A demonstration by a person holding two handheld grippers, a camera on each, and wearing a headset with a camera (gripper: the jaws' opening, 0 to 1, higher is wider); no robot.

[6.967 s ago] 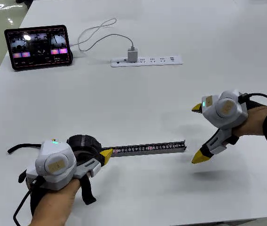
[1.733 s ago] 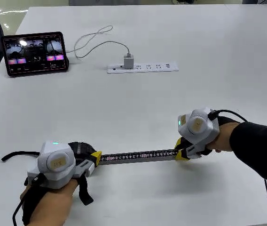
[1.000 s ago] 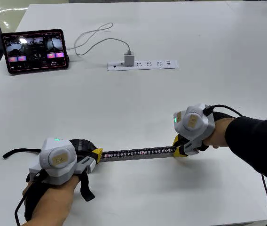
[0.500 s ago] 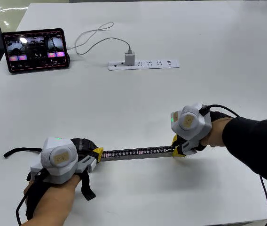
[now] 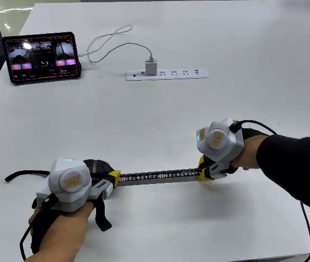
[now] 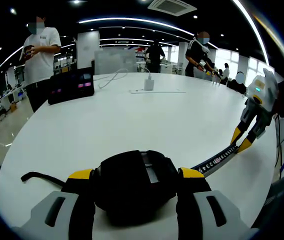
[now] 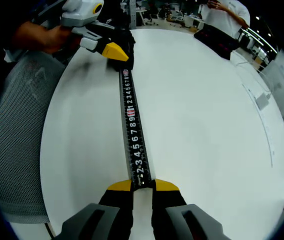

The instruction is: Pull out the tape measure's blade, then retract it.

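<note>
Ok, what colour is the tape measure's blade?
The blade is black with white numerals, a few of them in red; it shows clearest in the right gripper view.

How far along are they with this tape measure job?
Pulling out looks done: the blade lies stretched across the table from the case. In hand: the left gripper clamps the case, and the right gripper pinches the blade's tip. Left: letting the blade retract.
</note>
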